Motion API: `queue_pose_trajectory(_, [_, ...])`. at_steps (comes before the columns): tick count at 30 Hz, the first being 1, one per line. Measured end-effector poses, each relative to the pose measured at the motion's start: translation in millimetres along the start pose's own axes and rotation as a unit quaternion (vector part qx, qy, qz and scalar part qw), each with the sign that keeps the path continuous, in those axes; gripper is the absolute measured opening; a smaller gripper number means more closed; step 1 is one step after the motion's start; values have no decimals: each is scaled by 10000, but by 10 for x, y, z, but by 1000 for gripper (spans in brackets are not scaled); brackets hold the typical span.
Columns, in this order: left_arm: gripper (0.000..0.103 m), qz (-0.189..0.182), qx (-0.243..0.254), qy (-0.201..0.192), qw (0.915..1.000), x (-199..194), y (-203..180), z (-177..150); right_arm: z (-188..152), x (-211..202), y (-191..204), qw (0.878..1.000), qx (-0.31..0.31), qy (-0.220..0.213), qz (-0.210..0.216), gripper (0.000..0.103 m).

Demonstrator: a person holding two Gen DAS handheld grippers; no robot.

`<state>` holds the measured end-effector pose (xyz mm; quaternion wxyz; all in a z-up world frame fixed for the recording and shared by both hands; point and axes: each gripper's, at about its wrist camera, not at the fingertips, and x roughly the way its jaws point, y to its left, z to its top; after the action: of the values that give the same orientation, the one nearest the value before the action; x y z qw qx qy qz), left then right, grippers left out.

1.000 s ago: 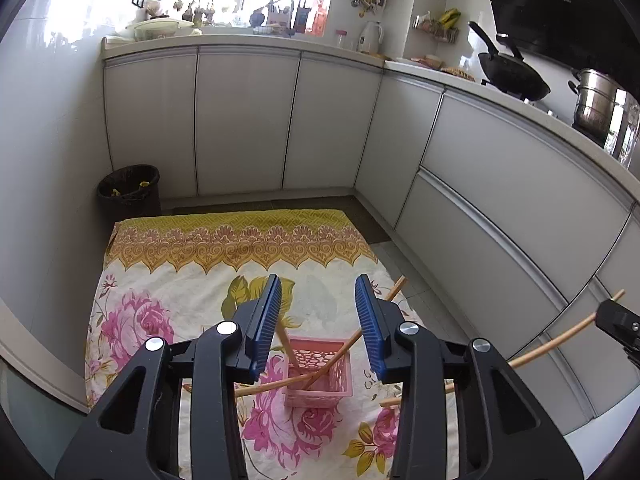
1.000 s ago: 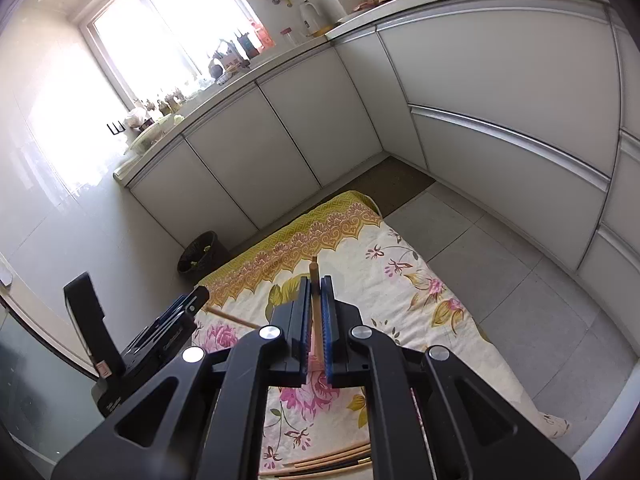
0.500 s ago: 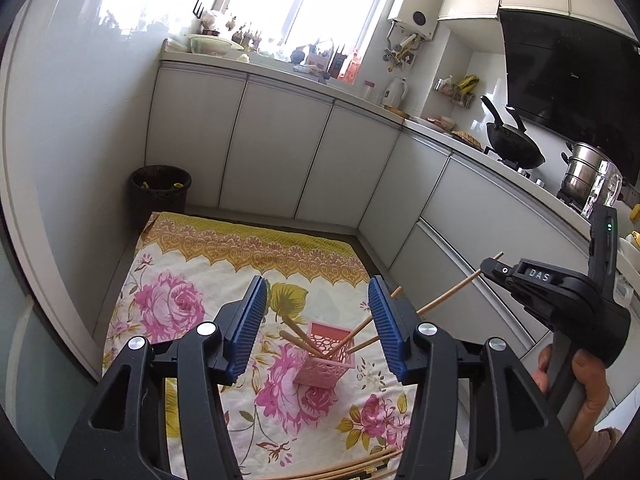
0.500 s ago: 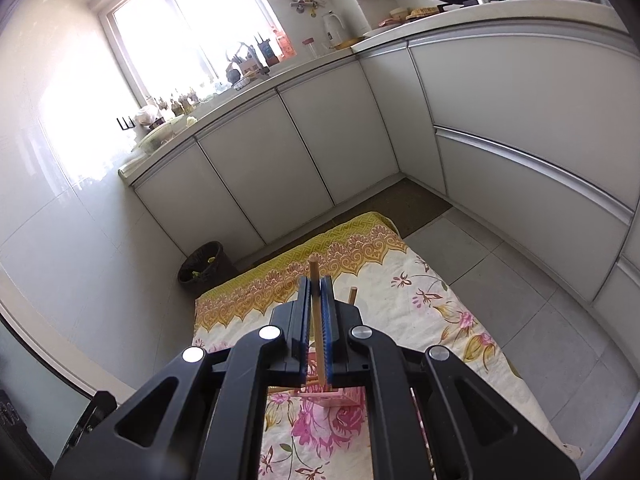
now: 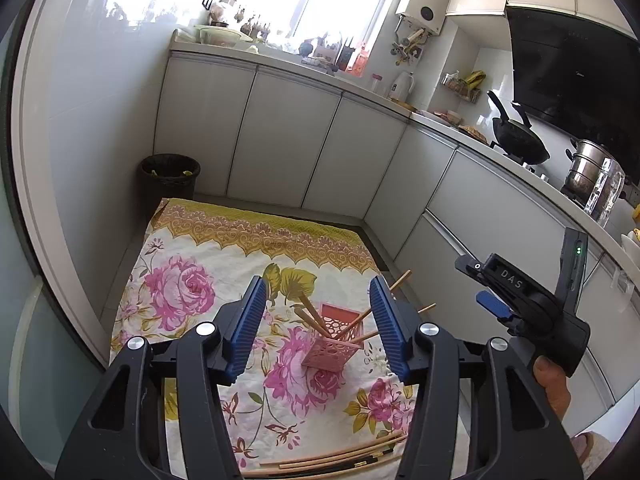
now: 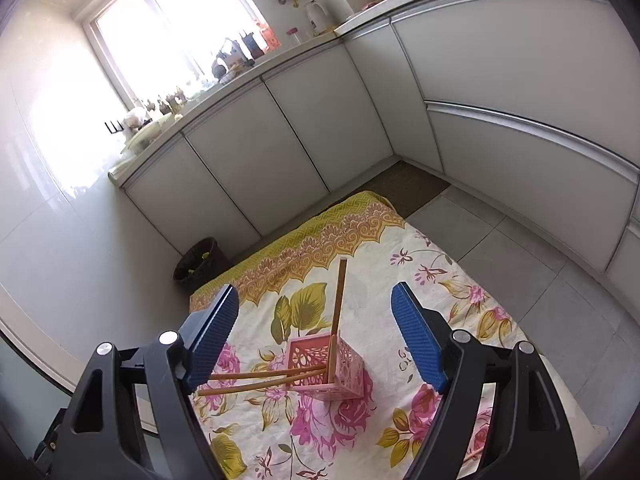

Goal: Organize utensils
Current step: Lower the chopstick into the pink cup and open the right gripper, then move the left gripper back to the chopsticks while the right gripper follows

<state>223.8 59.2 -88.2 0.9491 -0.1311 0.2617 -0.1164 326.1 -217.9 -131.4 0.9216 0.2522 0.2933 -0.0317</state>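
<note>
A pink perforated holder point(image 5: 331, 347) point(image 6: 325, 369) stands on a floral cloth point(image 5: 192, 264) point(image 6: 436, 272) on the floor. Several wooden chopsticks point(image 5: 362, 316) point(image 6: 339, 305) lean out of it. More chopsticks point(image 5: 340, 458) lie loose on the cloth's near edge. My left gripper point(image 5: 318, 324) is open and empty above the holder. My right gripper point(image 6: 316, 334) is open and empty above the holder; it also shows in the left wrist view point(image 5: 520, 300), held by a hand at the right.
White kitchen cabinets point(image 5: 280, 136) point(image 6: 280, 148) run along the back and right. A black waste bin point(image 5: 169, 176) point(image 6: 198, 258) stands by the cloth's far corner. A wok point(image 5: 518, 140) and a steel pot point(image 5: 588, 172) sit on the counter. Grey floor tiles point(image 6: 516, 248) lie right of the cloth.
My right gripper has opened and let go of the chopstick, which now stands in the pink holder. Both grippers have risen and drawn back from the holder.
</note>
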Motion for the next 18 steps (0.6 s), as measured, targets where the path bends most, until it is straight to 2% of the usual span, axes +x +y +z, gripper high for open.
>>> queue_pose_trajectory(4, [60, -78, 88, -18, 9999, -69, -95, -34, 8, -291, -190, 9993, 365, -70, 22, 89])
queue_pose_trajectory(7, [78, -89, 210, -107, 9997, -139, -188, -81, -75, -541, -425, 9972, 733, -121, -11, 93])
queue_pose_trajectory(10, [97, -124, 367, -173, 9991, -203, -293, -146, -244, -716, -692, 9945, 1044, 87, -89, 94])
queue_pose_trajectory(13, [96, -136, 636, -20, 9979, -182, -422, -233, -483, -832, -967, 9905, 1299, 379, -240, 94])
queue_pose_trajectory(18, [96, -253, 985, 612, 9929, -3, -597, -441, -981, -966, -1393, 9801, 1666, 897, -599, 94])
